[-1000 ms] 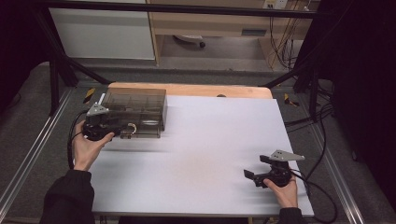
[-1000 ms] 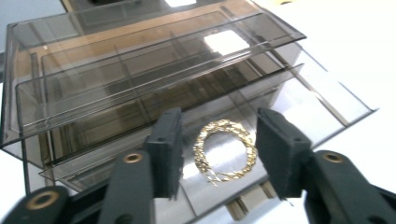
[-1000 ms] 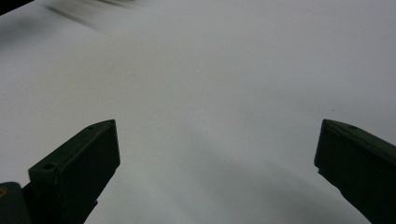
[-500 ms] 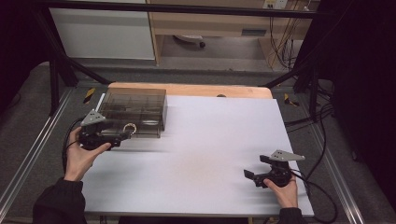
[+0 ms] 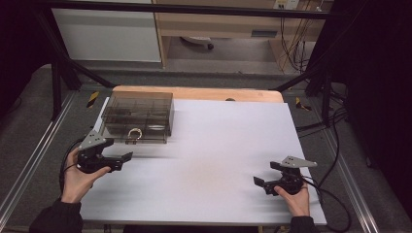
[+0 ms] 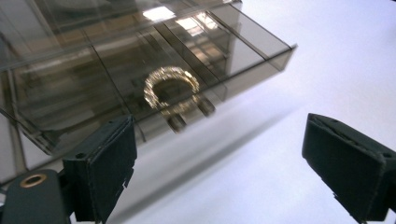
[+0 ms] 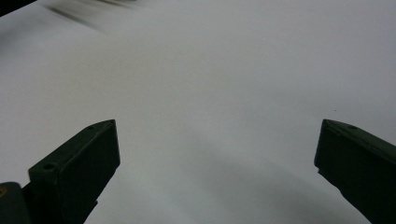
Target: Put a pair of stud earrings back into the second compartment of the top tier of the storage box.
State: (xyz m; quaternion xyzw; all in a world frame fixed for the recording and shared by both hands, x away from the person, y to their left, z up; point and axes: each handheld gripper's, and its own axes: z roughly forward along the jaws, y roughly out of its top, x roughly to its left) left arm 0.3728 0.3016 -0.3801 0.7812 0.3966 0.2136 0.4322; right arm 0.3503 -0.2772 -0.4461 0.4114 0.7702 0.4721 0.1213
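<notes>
The left gripper (image 5: pixel 127 157), a black two-jaw tool with a grey three-cornered plate on top, was held in the person's left hand (image 5: pixel 77 177) low over the white table (image 5: pixel 218 145), its jaws spread wide with nothing between them; they had just been opening. Just ahead of its tips and a little to their far side stood the drawer box (image 5: pixel 138 116), a smoky, see-through plastic case with straight walls and thin partitions inside that split it into oblong compartments. On the box's front face, the side nearest the jaws, sat the ring handle (image 5: pixel 134 132), a glittering gold hoop on two short posts. In the left gripper view the same handle (image 6: pixel 172 91) lay above and between the two flat, matte black fingers (image 6: pixel 109 163), apart from both, with the rough edges of the pad lining showing on each. The box's glossy walls caught pale reflections of the lights overhead. The table surface was smooth, plain and faintly smudged near its middle. Well apart, toward the near right edge, the right gripper (image 5: pixel 260 182) rested in the right hand (image 5: pixel 294 196), its jaws likewise wide open over bare white surface; its blunt black fingers (image 7: pixel 79 163) framed nothing.
</notes>
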